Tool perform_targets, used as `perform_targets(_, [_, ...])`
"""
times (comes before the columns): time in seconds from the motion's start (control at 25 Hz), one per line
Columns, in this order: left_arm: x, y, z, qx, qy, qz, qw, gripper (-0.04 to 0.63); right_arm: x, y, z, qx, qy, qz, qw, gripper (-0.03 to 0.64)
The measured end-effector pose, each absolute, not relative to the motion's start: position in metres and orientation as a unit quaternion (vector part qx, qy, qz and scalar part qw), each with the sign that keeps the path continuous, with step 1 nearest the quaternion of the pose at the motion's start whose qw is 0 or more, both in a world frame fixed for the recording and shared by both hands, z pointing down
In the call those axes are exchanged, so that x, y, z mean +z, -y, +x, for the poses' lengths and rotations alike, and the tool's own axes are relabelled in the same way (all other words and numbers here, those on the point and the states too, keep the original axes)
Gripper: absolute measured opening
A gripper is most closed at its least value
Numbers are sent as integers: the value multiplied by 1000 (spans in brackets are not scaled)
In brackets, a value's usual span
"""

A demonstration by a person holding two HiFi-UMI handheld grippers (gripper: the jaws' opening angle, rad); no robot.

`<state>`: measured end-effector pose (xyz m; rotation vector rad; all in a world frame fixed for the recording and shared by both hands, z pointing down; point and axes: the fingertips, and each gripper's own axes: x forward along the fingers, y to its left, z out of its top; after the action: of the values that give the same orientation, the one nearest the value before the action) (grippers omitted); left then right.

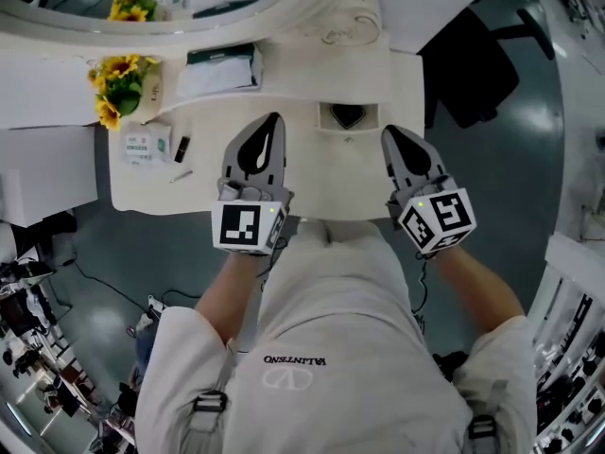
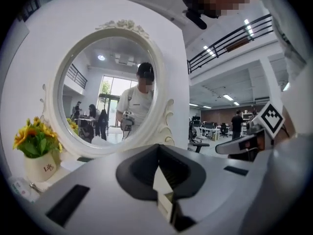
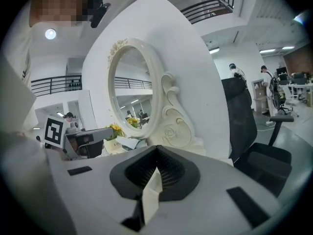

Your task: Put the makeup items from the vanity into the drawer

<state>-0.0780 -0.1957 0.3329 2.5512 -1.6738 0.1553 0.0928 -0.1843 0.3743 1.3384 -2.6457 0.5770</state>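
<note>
On the white vanity top (image 1: 312,183), my left gripper (image 1: 273,121) and right gripper (image 1: 389,132) hover side by side above the front half, both shut with nothing between the jaws. The makeup items lie at the left end, apart from both grippers: a small black tube (image 1: 181,148), a thin silver stick (image 1: 181,175) and a small white box with green print (image 1: 145,145). In the left gripper view the jaws (image 2: 159,173) meet and point toward the oval mirror (image 2: 110,89). The right gripper view shows its jaws (image 3: 155,173) likewise closed and empty.
A vase of yellow flowers (image 1: 121,88) stands at the back left, and a white pack with a dark top (image 1: 220,71) sits behind the left gripper. A small rectangular recess (image 1: 348,116) lies between the grippers near the mirror base. A dark office chair (image 3: 259,131) stands right of the vanity.
</note>
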Motion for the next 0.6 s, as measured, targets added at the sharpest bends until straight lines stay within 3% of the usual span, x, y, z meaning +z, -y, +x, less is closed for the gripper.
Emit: perform_targets(0.6, [244,162,-120,0,566,824,-25,3,261,168,144,89,859,504,4,11])
